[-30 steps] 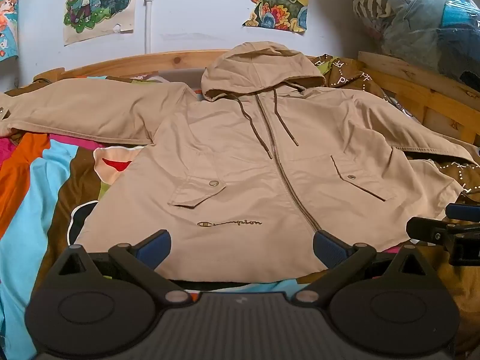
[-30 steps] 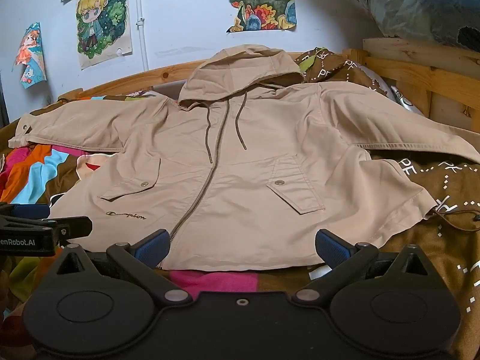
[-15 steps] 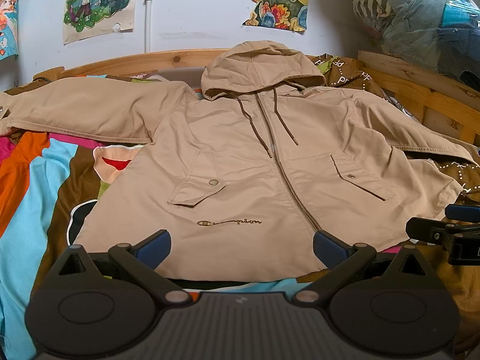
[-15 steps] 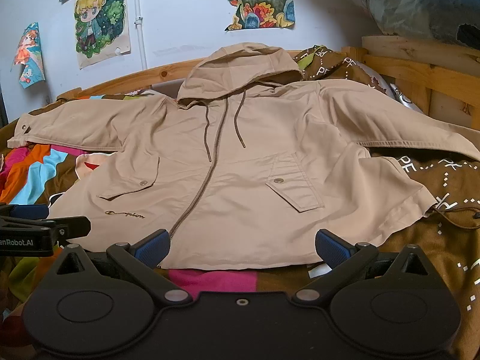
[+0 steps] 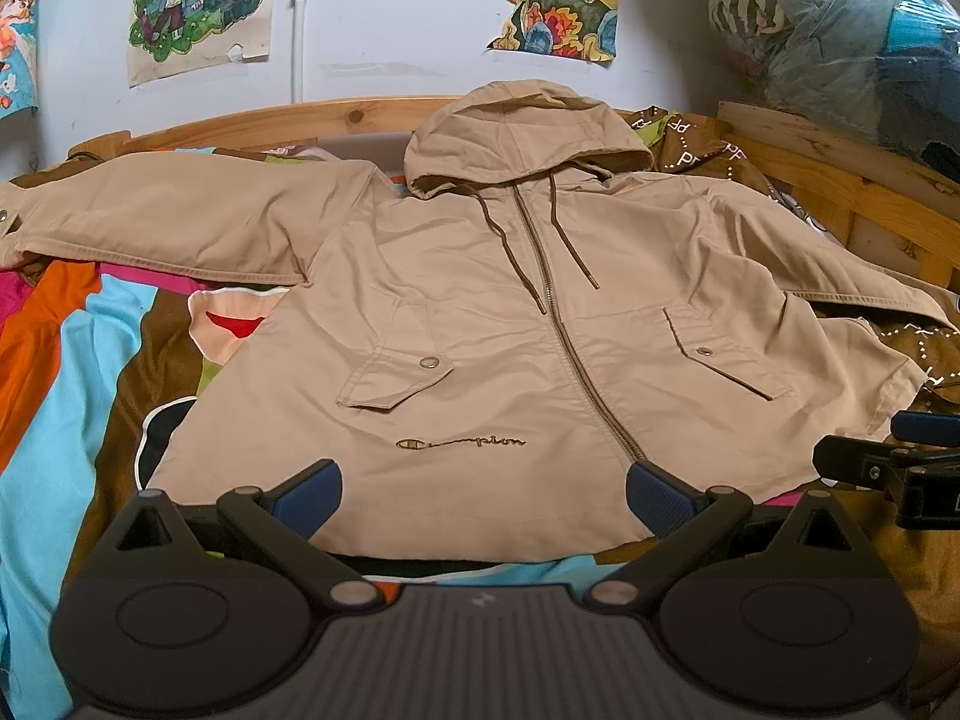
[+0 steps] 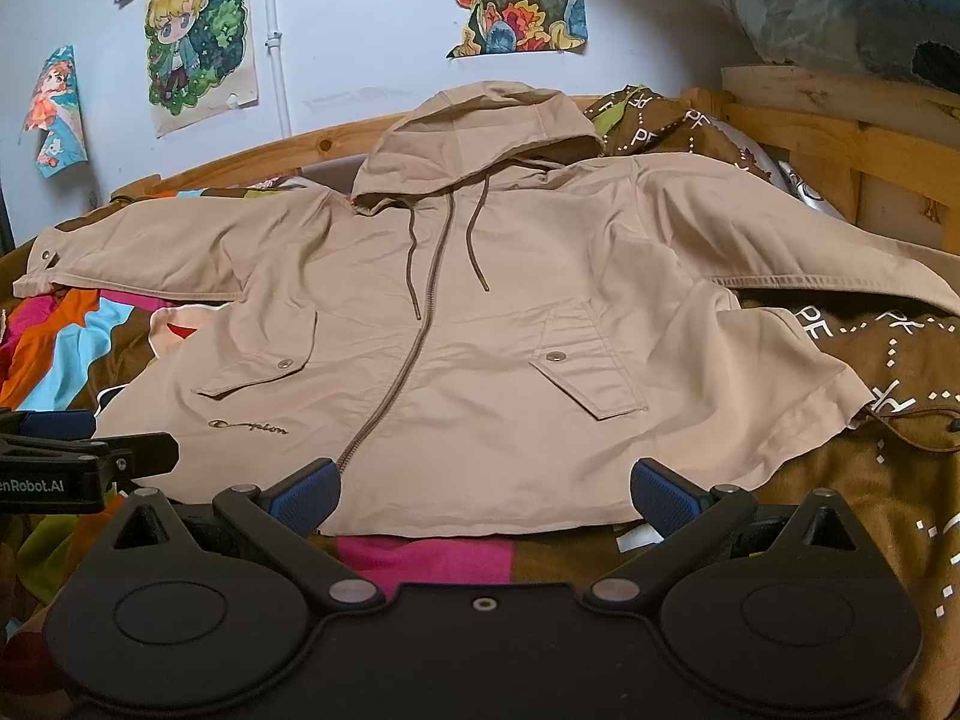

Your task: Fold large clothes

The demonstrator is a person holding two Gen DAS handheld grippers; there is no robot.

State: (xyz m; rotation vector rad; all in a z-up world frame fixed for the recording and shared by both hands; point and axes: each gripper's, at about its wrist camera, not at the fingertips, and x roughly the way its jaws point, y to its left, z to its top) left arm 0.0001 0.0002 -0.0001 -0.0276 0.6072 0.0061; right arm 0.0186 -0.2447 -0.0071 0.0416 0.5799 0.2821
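A tan hooded jacket [image 5: 510, 324] [image 6: 498, 324] lies flat and zipped on the bed, front up, hood toward the wall and both sleeves spread out sideways. My left gripper [image 5: 483, 495] hovers open at the jacket's bottom hem, left of the zip, with nothing between its blue pads. My right gripper [image 6: 483, 495] is open too, at the hem right of the zip. Each gripper shows at the edge of the other's view: the right one [image 5: 888, 456] and the left one [image 6: 78, 456].
A colourful striped blanket [image 5: 66, 372] covers the bed's left side, a brown patterned one [image 6: 900, 420] the right. A wooden bed rail [image 5: 840, 192] runs along the back and right. Bagged clothes [image 5: 840, 30] are piled at the top right. Posters hang on the wall.
Both grippers have crept slightly forward toward the jacket's hem. The jacket has not moved.
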